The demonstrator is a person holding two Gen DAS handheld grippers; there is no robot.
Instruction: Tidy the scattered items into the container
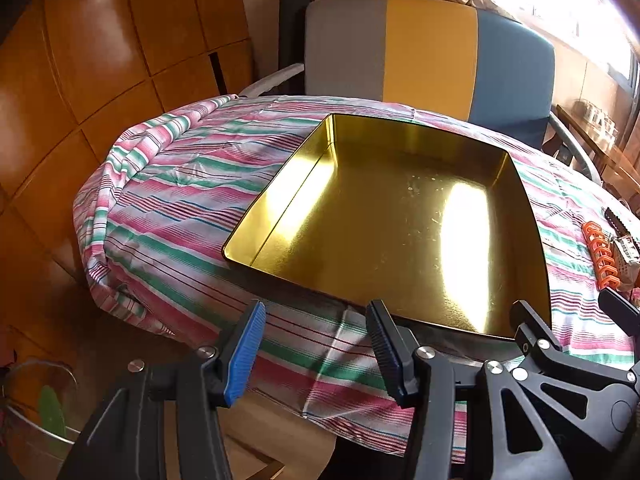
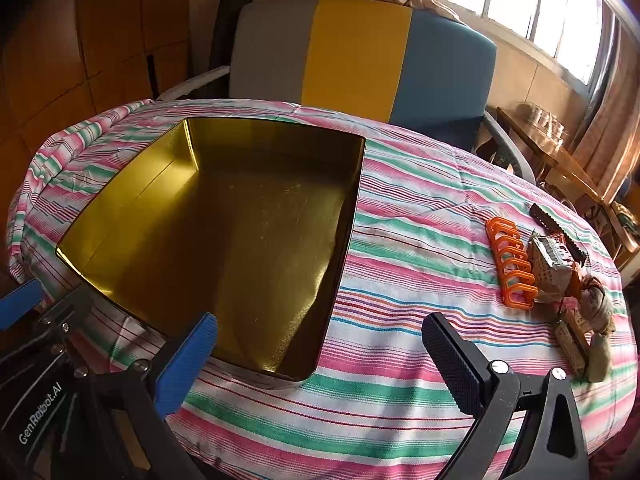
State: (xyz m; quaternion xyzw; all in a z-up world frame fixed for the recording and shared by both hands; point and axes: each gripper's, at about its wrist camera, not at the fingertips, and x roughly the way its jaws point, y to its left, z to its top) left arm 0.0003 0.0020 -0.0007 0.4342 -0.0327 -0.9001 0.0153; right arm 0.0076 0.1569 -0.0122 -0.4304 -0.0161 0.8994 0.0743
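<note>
A shallow gold tin [image 1: 280,200] lies open on the striped tablecloth, with nothing in it [image 2: 120,208]. At the table's right side lie the scattered items: an orange plastic looped piece [image 2: 512,268], crumpled snack packets [image 2: 552,268], a dark serrated strip [image 2: 556,228] and more wrappers [image 2: 584,328]. The orange piece [image 1: 600,256] also shows at the right edge of the left wrist view. My left gripper [image 1: 316,356] hovers at the tin's near edge, open and holding nothing. My right gripper [image 2: 320,364] stands wide open over the cloth by the tin's near right corner, left of the items.
The round table's cloth [image 2: 400,400] drops off at the near edge. A chair [image 2: 352,52] with a grey, yellow and blue back stands behind the table. A low wooden side table [image 2: 560,152] with glassware is at the right. A metal bucket [image 1: 36,432] sits on the floor at the left.
</note>
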